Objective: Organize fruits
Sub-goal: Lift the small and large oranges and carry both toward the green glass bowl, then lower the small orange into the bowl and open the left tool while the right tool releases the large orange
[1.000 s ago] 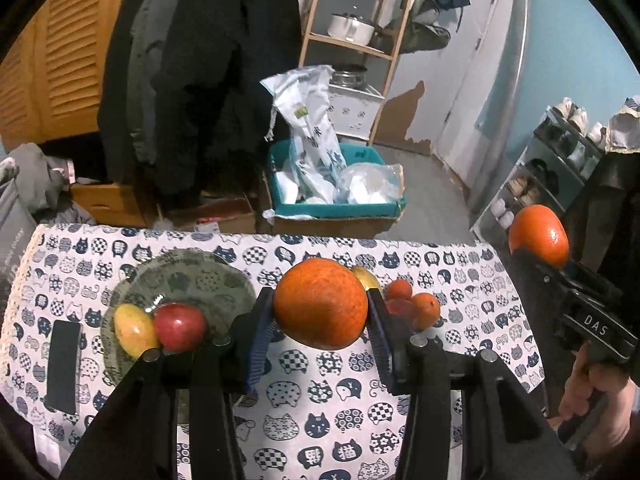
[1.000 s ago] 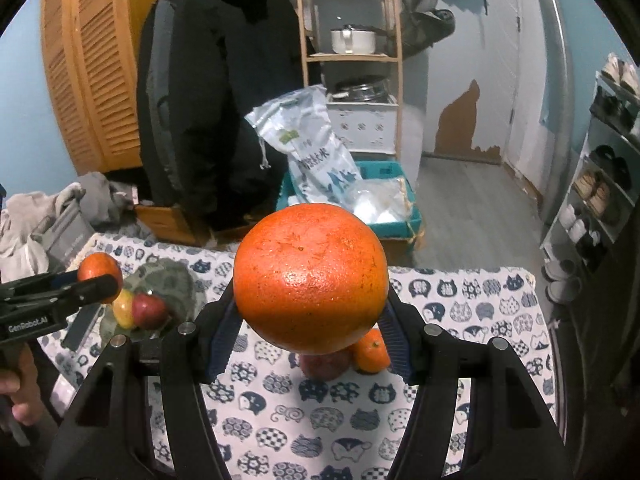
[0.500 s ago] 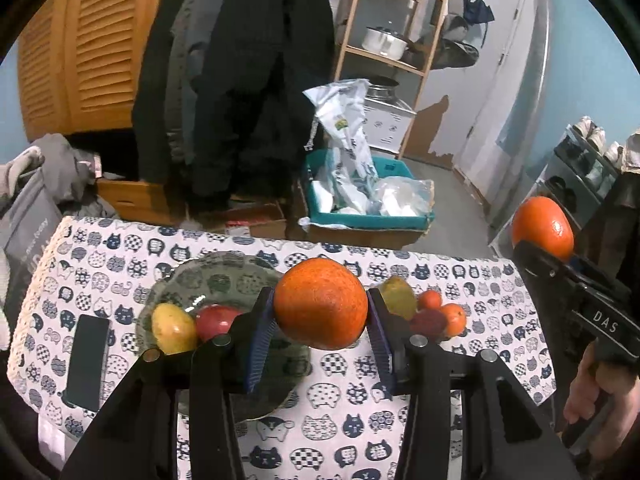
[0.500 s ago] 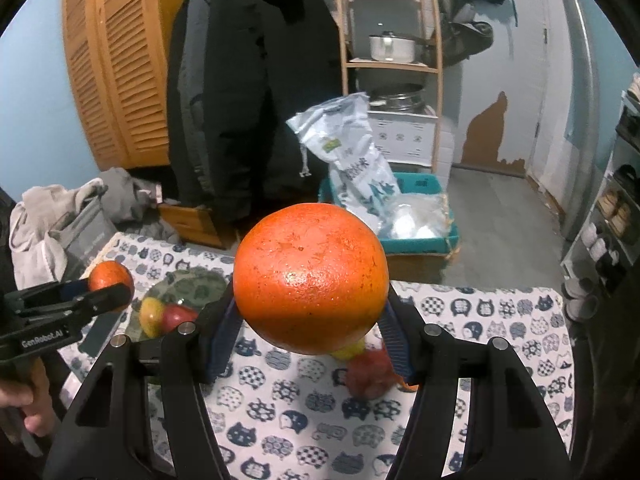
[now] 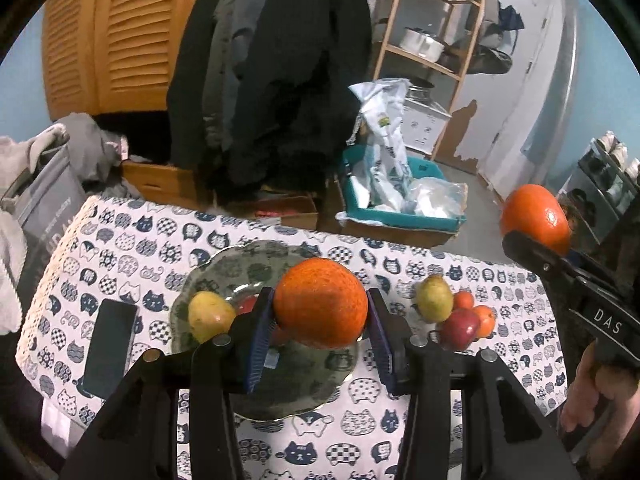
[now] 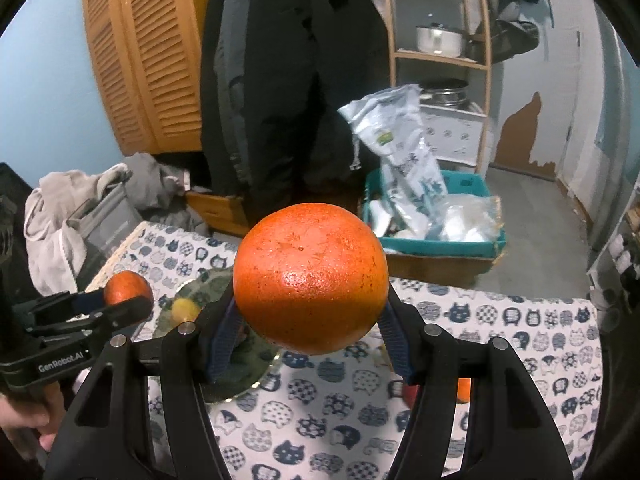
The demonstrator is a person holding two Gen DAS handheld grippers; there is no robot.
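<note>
- Between your left gripper's (image 5: 320,320) pads sits 1 orange (image 5: 320,304), clamped above the green plate (image 5: 248,276).
- Your right gripper (image 6: 310,320) clamps a bigger orange (image 6: 310,282) over the cat-print tablecloth (image 6: 500,320).
- 4 fruits (image 5: 456,312) lie beside the plate.

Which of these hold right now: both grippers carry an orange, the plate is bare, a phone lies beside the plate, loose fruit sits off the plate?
1. Left gripper and right gripper each clamp an orange. True.
2. The plate is bare. False: a yellow-green fruit lies on it, with something red beside it.
3. A phone lies beside the plate. True.
4. The loose fruit pile sits on the plate. False: it rests on the tablecloth.
</note>
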